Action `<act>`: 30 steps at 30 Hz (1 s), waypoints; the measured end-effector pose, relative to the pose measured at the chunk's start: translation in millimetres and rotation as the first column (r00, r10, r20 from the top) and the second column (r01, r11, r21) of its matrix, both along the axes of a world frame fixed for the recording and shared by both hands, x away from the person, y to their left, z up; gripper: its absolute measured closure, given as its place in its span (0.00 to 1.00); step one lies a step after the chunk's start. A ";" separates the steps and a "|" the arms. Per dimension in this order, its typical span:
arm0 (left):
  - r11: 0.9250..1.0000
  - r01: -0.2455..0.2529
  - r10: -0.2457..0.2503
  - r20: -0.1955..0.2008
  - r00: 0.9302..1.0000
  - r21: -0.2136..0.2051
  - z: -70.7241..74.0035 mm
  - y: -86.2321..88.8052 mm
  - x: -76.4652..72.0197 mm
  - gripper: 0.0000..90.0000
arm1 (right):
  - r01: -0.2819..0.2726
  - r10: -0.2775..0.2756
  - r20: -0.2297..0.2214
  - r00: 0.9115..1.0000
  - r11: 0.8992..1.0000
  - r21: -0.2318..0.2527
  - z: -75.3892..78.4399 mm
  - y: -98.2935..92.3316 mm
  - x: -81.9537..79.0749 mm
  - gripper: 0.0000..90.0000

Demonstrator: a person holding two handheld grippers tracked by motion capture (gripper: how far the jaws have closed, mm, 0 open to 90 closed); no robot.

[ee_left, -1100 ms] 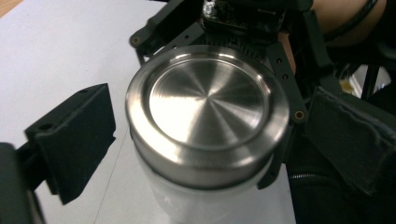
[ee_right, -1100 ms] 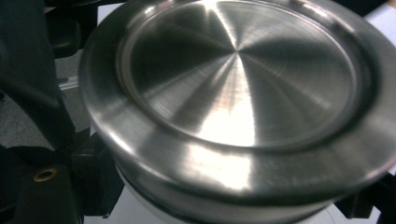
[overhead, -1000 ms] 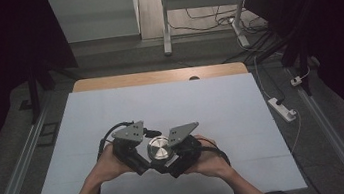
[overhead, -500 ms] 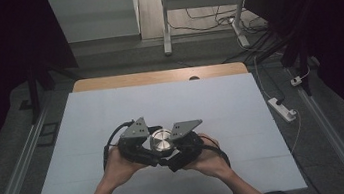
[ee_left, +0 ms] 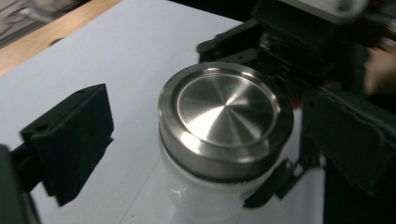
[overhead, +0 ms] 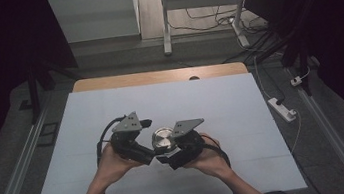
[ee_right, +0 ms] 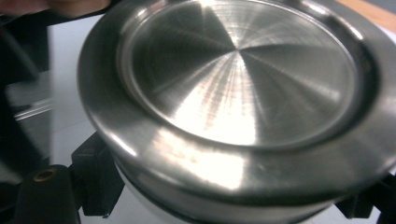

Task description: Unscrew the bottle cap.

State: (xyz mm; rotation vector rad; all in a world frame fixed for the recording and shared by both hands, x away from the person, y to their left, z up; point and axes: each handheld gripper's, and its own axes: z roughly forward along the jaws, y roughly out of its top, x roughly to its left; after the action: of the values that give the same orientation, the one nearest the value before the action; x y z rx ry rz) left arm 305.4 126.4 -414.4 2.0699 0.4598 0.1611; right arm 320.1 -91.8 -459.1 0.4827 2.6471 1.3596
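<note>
I'm clamping the jar point(ee_left: 205, 196) with my right gripper point(overhead: 167, 154), left gripper point(overhead: 149, 139) just opening off the still-seated lid point(ee_left: 225, 114).

A brushed silver lid point(ee_left: 226, 114) with radial shine streaks is seen mid-frame, over a white jar body point(ee_left: 201, 200) at the bottom. Both grippers point(overhead: 146, 148) point(overhead: 170, 153) are matte black, topped with grey plates. The table point(overhead: 242, 108) is covered in pale blue-white, with a tan wood strip point(overhead: 157, 76) along the upper edge.

Jar point(ee_right: 233, 107) body below metal lid point(ee_right: 243, 74) cut off by frame edge.
</note>
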 end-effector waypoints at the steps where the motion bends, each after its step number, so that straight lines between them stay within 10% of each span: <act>1: 1.000 0.029 -0.029 0.000 1.000 0.006 -0.9 2.1 0.5 0.03 | -0.023 0.023 -0.009 1.000 1.000 0.002 0.2 0.0 -0.2 0.17; 7: 0.978 0.204 -0.204 -0.003 0.979 0.038 -8.4 2.8 2.3 0.08 | -0.152 0.152 -0.022 0.988 0.988 -0.007 1.9 6.0 -8.9 0.17; 13: 0.961 0.274 -0.275 0.014 0.961 0.021 -9.9 2.0 -1.8 0.22 | -0.213 0.213 -0.004 0.977 0.977 -0.028 1.6 10.5 -14.4 0.17; 22: 0.999 0.031 -0.031 0.015 0.999 0.024 -10.5 -13.9 -5.6 0.22 | -0.082 0.082 -0.011 0.997 0.996 -0.022 0.9 6.1 -7.1 0.17; 27: 0.984 -0.169 0.165 0.054 0.985 0.060 -12.2 -32.3 -14.6 0.22 | 0.038 -0.038 0.005 0.999 0.999 -0.029 -3.0 4.8 -2.6 0.17; 30: 0.982 -0.174 0.170 0.061 0.984 0.067 -11.0 -34.7 -13.6 0.22 | 0.081 -0.081 0.018 0.997 0.996 -0.028 -4.0 4.6 -2.1 0.17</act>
State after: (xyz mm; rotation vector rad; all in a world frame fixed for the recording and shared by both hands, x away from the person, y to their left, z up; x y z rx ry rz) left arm 291.8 91.7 -425.5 2.0898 0.6074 0.3411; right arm 318.1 -87.1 -463.1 0.5656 2.5994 1.2952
